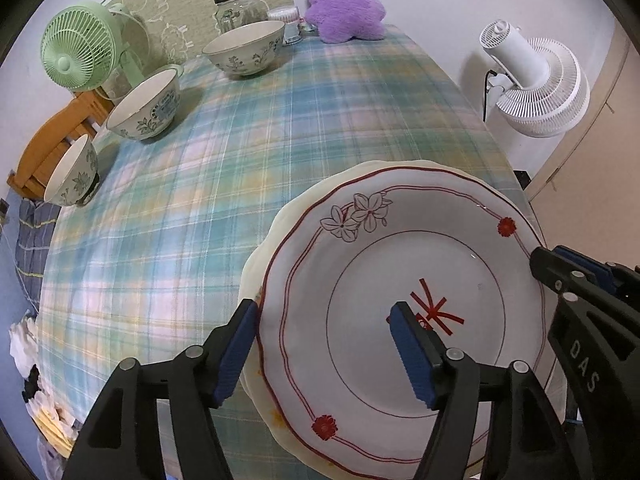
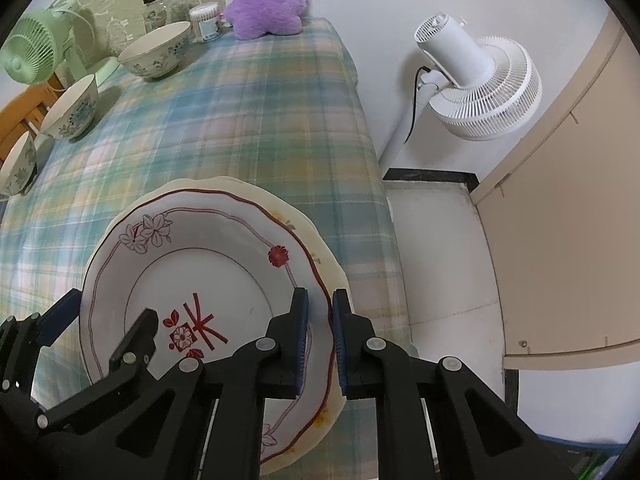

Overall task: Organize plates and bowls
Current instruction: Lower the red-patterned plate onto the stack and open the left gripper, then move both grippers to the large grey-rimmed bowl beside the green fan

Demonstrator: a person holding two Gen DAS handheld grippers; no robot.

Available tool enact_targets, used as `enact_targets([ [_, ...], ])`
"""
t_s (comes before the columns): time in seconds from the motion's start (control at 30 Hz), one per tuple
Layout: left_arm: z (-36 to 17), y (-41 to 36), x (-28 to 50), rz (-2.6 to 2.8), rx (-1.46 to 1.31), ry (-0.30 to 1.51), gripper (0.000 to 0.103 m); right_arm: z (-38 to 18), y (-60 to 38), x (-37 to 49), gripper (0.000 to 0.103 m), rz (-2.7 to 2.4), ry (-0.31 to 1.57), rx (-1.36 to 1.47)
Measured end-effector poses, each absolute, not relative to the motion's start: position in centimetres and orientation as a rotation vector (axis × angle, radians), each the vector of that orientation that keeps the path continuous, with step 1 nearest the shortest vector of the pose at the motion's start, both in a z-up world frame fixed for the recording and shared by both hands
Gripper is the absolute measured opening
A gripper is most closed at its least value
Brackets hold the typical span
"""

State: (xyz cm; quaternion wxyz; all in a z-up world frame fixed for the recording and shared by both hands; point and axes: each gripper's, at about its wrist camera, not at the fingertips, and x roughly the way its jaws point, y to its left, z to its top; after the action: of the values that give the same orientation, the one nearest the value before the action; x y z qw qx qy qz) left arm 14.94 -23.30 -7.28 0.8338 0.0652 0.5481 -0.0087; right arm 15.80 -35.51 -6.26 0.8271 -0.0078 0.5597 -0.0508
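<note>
Left gripper [image 1: 324,344] spread wide; right gripper [image 2: 320,340] nearly closed.

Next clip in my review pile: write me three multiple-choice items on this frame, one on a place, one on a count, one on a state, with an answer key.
1. Where does the red-trimmed plate lie?
A. inside a bowl
B. on top of a cream plate
C. on the floor

2. How many patterned bowls stand on the plaid tablecloth?
A. one
B. three
C. five

3. How does the right gripper stand?
A. wide open above a bowl
B. closed on the red-trimmed plate's rim
C. out of view

Key:
1 B, the cream plate's edge shows all round beneath it.
2 B, a large bowl, a middle bowl and a small bowl line the table's left side.
3 B, its blue pads pinch the rim, while the left gripper straddles the opposite rim, open.
</note>
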Motion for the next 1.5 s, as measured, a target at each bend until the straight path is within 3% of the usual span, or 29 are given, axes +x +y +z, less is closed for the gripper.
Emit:
enact_targets([
  [0.33, -6.1, -23.1, 14.1, -0.054, 0.066, 1.144, 0.086, -5.5, -35.2, 15.1, 0.024, -0.063, 1.159, 0.009],
  [0.5, -4.9, -22.6, 13.7, -0.046, 0.04, 1.123, 0.088, -4.5, -35.2, 14.8, 0.051, -0.037, 1.132, 0.014],
  [0.63, -3.7, -22.1, 13.4, -0.042, 0.028, 1.103, 0.089, -3.5, -35.0, 14.5, 0.058, -0.022, 1.112, 0.024],
  [0.8, -2.0, -21.0, 13.2, -0.052, 0.019, 1.07, 0.091, -1.7, -34.3, 14.1, 0.075, 0.001, 1.077, 0.04],
  [1.5, 0.3, -6.1, 14.8, -0.142, 0.043, 1.004, 0.089, 1.7, -20.6, 14.4, 0.078, -0.078, 0.991, 0.067],
])
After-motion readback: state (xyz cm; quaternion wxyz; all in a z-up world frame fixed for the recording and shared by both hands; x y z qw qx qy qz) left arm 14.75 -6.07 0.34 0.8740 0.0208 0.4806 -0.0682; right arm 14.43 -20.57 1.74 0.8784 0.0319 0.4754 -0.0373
